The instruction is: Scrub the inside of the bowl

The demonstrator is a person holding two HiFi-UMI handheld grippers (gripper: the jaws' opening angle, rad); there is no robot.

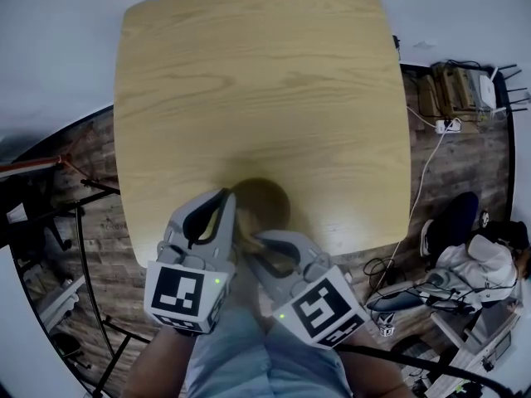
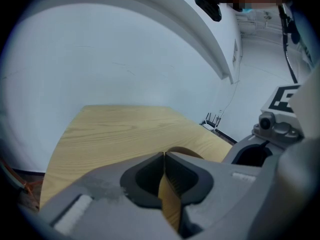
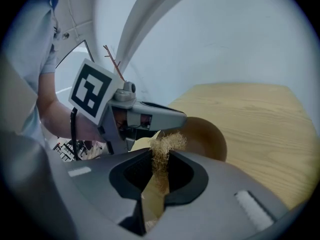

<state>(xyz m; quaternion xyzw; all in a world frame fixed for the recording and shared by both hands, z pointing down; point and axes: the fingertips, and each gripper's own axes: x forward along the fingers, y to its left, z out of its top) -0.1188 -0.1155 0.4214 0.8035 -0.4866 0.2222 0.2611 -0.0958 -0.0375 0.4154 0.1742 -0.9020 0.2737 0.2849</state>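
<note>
We find the brown bowl standing on the pale wooden table, close to the table's near edge and about midway along it. Both tools reach in over that same edge. The left gripper has its jaws pressed together at the tips, pinching the bowl's rim on the side toward the table's left edge. The right gripper is clenched on a scrubber, a straw-coloured tuft of fibre that sticks out past the jaw tips, over the part of the bowl nearest the table's near edge. We cannot tell whether the tuft touches the bowl's inner wall. Off the table's near edge we see light blue trousers.
</note>
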